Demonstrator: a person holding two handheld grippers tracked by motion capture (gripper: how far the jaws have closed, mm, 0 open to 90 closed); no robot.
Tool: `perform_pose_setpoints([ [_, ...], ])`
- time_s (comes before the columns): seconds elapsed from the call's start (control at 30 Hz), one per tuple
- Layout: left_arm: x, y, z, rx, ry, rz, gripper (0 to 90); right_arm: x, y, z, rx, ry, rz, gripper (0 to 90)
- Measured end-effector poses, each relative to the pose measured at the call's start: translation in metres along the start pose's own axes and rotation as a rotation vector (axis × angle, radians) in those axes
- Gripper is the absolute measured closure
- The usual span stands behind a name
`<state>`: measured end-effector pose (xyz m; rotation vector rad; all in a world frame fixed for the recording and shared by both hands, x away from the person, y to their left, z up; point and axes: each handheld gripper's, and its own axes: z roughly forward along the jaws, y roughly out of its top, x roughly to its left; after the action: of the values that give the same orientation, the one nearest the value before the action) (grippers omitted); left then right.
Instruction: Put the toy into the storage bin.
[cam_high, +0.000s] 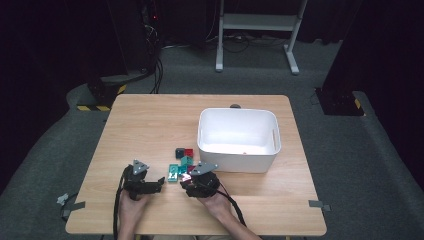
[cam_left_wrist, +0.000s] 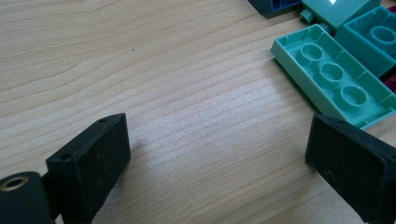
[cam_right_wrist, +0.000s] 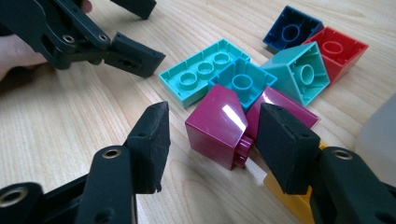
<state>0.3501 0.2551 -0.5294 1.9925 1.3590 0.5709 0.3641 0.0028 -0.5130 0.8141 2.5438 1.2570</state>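
Right tool (cam_right_wrist: 212, 140) open, jaws straddling the magenta brick (cam_right_wrist: 217, 125), set to pinch it. Left tool (cam_left_wrist: 219, 163) open over bare bench (cam_left_wrist: 163, 70), idle beside the pile.

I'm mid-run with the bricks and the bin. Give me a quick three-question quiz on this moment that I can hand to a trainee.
1. Which brick sits between the jaws of the right gripper?
2. True or false: the left gripper is closed on the long light-teal brick.
3. Where does the white bin stand relative to the brick pile: a) to its left, b) to its right, c) nearer the person?

Key
1. The magenta brick; the pads are not yet pressing on it.
2. False: its jaws stand wide over bare table, with that brick just beyond one pad.
3. b, in the high view.
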Motion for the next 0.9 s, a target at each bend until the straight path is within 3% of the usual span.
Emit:
perform_pose_setpoints([
  [0.9,0.0001,0.0000,-0.0001,0.002,0.000,0.002,6.8,0.0013,-0.0050,0.0052,0.014,-0.021,-0.031,56.8],
])
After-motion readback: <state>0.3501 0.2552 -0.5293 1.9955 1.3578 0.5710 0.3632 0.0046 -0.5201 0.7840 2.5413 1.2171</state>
